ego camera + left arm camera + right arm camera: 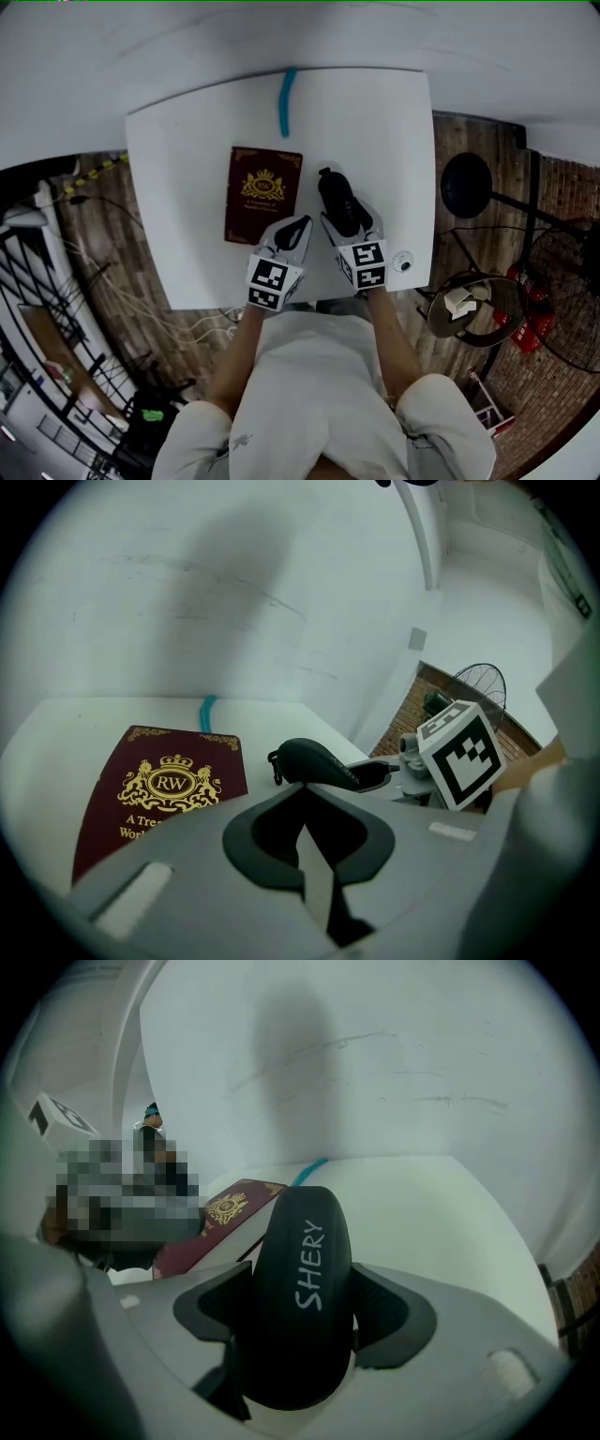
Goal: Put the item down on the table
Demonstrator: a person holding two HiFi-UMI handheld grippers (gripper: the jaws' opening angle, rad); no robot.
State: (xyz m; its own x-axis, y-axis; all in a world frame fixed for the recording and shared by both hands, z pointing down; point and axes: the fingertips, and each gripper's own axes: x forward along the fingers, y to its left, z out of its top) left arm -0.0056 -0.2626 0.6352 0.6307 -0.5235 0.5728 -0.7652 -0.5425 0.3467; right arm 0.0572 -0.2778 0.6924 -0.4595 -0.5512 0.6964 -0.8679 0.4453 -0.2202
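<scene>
Head view: at the centre, the black case (339, 199) is clamped by the right gripper (349, 225) over the white table (187, 178), right of the book (263, 195).

Left gripper view: the left gripper (305, 834) is seen closed and empty.

Right gripper view: the case is judged light, stiff and smooth, and it is best held at the middle.

White table (183, 178), wood-plank floor (469, 136)

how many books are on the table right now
1. The dark red book lies flat on the white table, just left of the black case gripped in the right tongs. No other seems hidden.
</scene>
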